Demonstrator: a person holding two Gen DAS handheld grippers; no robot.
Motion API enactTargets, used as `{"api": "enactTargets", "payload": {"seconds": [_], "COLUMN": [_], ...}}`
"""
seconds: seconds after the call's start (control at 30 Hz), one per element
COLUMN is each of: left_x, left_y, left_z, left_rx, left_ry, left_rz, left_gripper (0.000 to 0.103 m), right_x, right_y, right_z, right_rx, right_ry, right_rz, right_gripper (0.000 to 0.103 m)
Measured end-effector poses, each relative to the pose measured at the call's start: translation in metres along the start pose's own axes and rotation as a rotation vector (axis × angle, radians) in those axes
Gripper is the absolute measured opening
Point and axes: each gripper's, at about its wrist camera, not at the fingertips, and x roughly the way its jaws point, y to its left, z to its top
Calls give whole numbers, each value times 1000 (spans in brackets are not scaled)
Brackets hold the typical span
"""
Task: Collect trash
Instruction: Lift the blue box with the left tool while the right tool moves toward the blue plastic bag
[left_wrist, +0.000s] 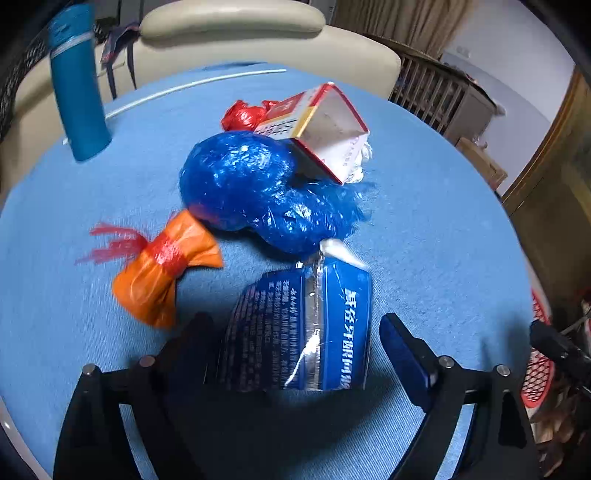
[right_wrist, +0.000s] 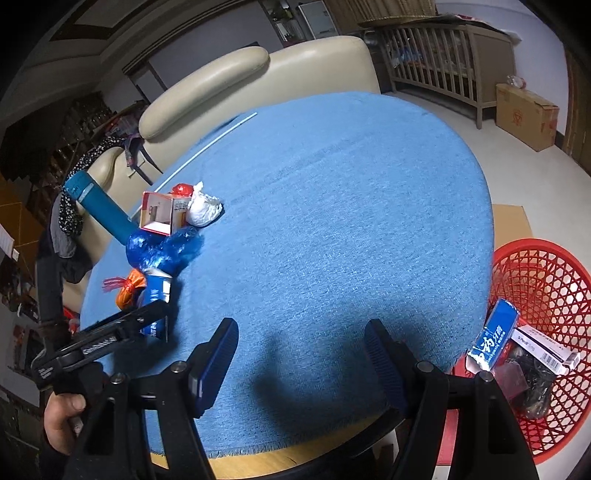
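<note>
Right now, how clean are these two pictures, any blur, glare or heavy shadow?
Left wrist view: orange bag slightly smeared, glare on the blue bag, dark shadow under the blue carton. Right wrist view: sharper; strong fisheye bending of the table, soft shadow near the jaws.

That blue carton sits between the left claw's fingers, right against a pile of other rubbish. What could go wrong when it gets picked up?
The left gripper stands open around the blue carton, whose torn, crumpled side may buckle or slip when squeezed. The blue bag and orange bag lie close by, so a lift might drag them along. The red basket stands off the table's far side, so a weak grip could drop the carton on the way.
</note>
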Motion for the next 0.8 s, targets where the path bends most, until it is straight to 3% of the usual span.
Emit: {"api": "enactTargets", "payload": {"seconds": [0.13,0.17,0.2,0.3,0.37,0.67,0.77,0.8], "left_x": [5,4,1,-9,-15,-42,-40,-36], "left_y": [-13,-15,-15,7,13,22,29,30], "left_z": [-1,-2,-3,-1,-2,-13,-8,-7], "left_rx": [56,73,71,-65,-88,-107,-136,-147], "left_ry": [8,-4,-13,-12,-17,-65,-42,-34], "left_rz": [49,70,57,-67,-82,-106,-140,-156], "left_gripper": [94,79,73,60,57,50,50,55], "right_x": [1,1,2,4,5,7,8,9], "right_y": [1,0,1,0,2,3,1,2], "right_z": [-2,-3,-2,-2,-4,-5,-4,-5], "right_rx": [-2,-1,-1,5,2,-4,3,4], "right_ry": [7,8,8,11,12,15,19,21], "right_rz": [-2,-3,-4,-3,3,13,13,14], "right_gripper": [74,74,74,74,74,74,74,74]}}
